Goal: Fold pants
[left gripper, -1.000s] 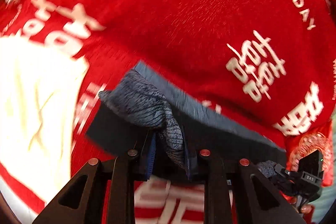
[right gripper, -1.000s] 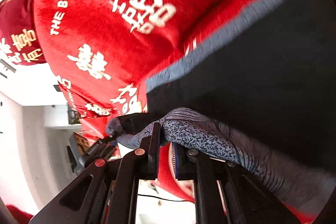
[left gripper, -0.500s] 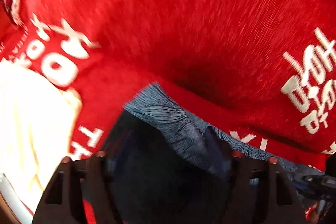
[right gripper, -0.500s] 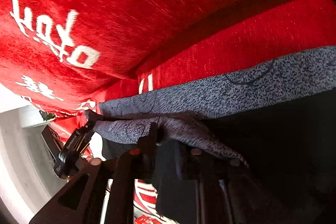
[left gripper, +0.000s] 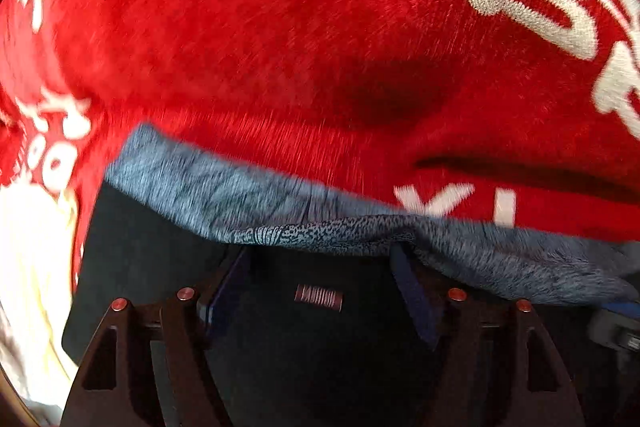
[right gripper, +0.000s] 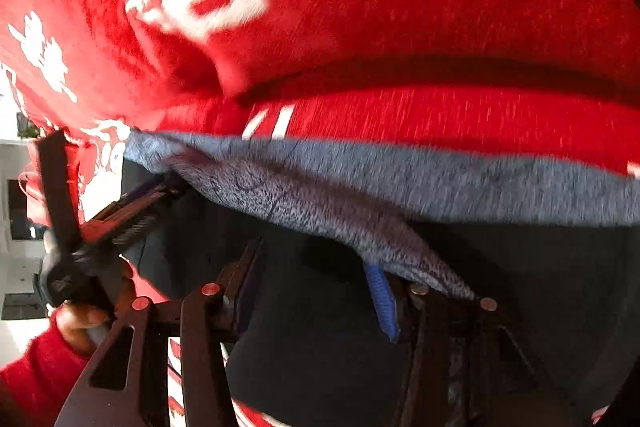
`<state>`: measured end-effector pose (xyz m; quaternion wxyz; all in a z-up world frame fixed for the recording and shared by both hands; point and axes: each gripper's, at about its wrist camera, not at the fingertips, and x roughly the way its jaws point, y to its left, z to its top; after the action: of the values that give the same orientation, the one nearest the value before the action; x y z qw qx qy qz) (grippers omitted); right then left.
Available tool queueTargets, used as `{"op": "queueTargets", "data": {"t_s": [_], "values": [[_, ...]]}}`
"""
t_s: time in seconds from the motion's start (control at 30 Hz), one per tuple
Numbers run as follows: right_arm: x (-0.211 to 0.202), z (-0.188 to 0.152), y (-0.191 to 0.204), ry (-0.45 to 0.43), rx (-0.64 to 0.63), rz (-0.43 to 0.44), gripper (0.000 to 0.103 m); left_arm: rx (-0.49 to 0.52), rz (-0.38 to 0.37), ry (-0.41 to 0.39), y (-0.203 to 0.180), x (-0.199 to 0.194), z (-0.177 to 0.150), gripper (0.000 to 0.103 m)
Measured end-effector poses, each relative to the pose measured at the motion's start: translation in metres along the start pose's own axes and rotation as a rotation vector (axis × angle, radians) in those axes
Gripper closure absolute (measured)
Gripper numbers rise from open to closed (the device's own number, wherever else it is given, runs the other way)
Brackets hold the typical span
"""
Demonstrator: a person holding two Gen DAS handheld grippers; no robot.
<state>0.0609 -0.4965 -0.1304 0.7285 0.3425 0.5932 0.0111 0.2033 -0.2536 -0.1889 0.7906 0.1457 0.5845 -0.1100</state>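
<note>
The dark pants [left gripper: 320, 347] with a grey-blue heathered waistband [left gripper: 192, 187] lie on the red printed cover [left gripper: 320, 27]. My left gripper [left gripper: 320, 259] stands open over the dark cloth, the waistband draped just past its fingertips. My right gripper [right gripper: 316, 267] is open too, its jaws wide apart over the pants [right gripper: 320, 347]; the waistband [right gripper: 440, 179] lies across the tip of its right finger. The left gripper [right gripper: 120, 211] shows at the left of the right wrist view, held by a hand.
A red cover with white characters and letters [right gripper: 360, 7] fills the background in both views. A cream-white cloth [left gripper: 32, 267] lies at the left edge of the left wrist view. A white room [right gripper: 16, 227] shows at the far left.
Both grippers were shut on the waistband a second ago; both have opened and let it go. The pants have dropped flat onto the cover and both grippers sit lower and closer.
</note>
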Motion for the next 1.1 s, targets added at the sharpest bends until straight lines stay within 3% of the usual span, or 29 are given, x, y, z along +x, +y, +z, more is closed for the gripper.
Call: {"op": "queueTargets", "data": {"t_s": [0.13,0.2,0.47,0.73,0.8,0.83,1.1], "values": [[-0.031,-0.012,-0.006,-0.037,0.026,0.070,0.049,0.002,0.012,0.032,-0.005,-0.005,0.007,0.028],[-0.047,-0.024,-0.012,-0.058,0.042,0.084,0.039,0.000,-0.014,0.039,-0.007,-0.022,0.004,0.028],[-0.101,-0.098,-0.048,-0.091,0.125,0.094,0.034,0.080,-0.117,0.113,-0.054,-0.086,-0.057,0.028],[-0.136,-0.184,-0.089,-0.145,0.253,0.010,0.034,0.259,-0.219,0.197,-0.130,-0.110,-0.118,0.028],[-0.147,-0.205,-0.097,-0.171,0.298,-0.009,0.034,0.319,-0.188,0.169,-0.146,-0.118,-0.129,0.027],[-0.150,-0.217,-0.101,-0.179,0.322,-0.027,0.034,0.342,-0.188,0.157,-0.153,-0.121,-0.133,0.021],[-0.168,-0.328,-0.133,-0.212,0.528,-0.142,0.034,0.415,-0.308,0.152,-0.183,-0.137,-0.154,0.021]]}}
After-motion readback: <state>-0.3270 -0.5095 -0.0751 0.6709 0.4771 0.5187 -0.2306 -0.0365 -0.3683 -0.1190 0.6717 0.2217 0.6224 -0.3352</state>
